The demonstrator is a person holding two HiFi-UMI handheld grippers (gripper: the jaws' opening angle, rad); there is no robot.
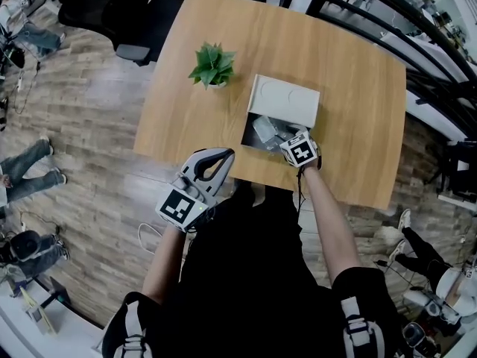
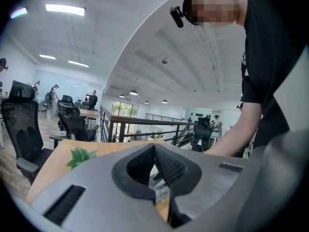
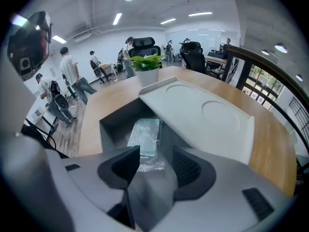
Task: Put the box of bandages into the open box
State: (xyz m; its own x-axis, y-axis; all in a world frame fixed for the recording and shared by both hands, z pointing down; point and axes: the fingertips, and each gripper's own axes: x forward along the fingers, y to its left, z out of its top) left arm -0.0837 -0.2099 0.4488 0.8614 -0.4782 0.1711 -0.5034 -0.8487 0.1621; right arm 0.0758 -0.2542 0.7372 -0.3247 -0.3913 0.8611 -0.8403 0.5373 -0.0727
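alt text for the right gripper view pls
The grey right claw hangs open over an open grey box, where a pale green plastic-wrapped pack lies. The box's white lid stands raised; a green potted plant sits behind on the wooden table.

A light wooden table (image 1: pixel 350 88) with rounded corners is standing on a grey plank floor (image 1: pixel 89 125). A small green potted plant (image 1: pixel 213 66) is sitting on it, and an open grey box (image 1: pixel 287 99) is resting to the plant's right, apart from it, nearer the front edge.
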